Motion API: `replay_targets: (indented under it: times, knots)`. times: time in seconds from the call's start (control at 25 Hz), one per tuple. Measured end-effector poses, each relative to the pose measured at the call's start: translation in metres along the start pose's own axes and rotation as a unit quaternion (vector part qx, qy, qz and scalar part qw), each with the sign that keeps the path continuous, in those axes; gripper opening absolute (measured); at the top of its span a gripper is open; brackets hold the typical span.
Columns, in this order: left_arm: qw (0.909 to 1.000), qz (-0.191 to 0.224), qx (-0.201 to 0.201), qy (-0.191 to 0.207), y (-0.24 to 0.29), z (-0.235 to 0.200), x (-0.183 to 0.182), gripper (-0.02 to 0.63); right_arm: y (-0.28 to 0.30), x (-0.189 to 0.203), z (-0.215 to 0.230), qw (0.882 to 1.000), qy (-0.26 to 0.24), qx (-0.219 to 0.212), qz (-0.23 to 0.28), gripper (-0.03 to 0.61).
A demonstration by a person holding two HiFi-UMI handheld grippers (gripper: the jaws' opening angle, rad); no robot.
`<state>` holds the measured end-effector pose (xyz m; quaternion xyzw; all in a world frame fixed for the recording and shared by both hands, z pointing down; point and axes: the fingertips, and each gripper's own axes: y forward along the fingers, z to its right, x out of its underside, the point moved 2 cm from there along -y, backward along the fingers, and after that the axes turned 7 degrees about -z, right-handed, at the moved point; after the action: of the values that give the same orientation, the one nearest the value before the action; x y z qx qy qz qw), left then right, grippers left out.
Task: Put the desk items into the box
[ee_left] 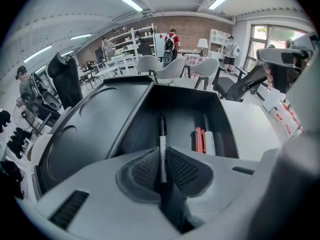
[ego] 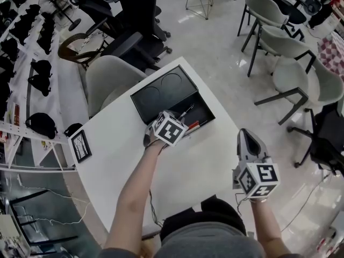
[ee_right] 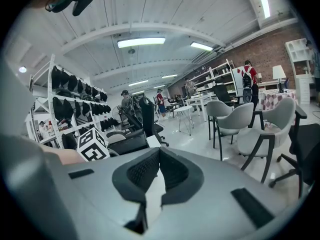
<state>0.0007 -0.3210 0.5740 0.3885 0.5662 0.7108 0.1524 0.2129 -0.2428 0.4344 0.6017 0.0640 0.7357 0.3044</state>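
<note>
Box (ego: 161, 95) first: it lies open and black in a wide, bright room with a glossy pale floor. Grey chairs (ego: 293, 74) stand to the right and racks of dark gear (ego: 32, 34) to the left. People are far off by the brick wall.

The white bench (ego: 199, 165) is smooth and mostly bare. Its 1 other item is a small framed picture (ego: 80, 145) near its left edge. The box sits at the far corner with its lid laid flat beside the tray.

Your right hand-held gripper (ee_right: 159, 151) hangs off the bench's right side, pads pressed together on nothing. Your left hand-held gripper (ee_left: 163, 156) tilts down over the tray, pinching a pen (ee_left: 162, 134) by the lower end of its white barrel. The pen's black cap points into the tray.

The pen looks light, stiff and slick, so it would likely roll or bounce if you dropped it from height. It is best gripped mid-barrel, across its width. An orange marker (ee_left: 199, 140) and a white stick (ee_left: 210, 143) already lie side by side on the tray's right. The bare left half looks the better spot to aim for.
</note>
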Motion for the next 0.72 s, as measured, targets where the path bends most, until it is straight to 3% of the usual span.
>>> replay_targets:
  times: [0.72]
  knots:
    - [0.9996, 0.026, 0.007, -0.012, -0.013, 0.003, -0.011, 0.063, 0.001, 0.001, 0.000, 1.000, -0.003, -0.006, -0.010, 0.003]
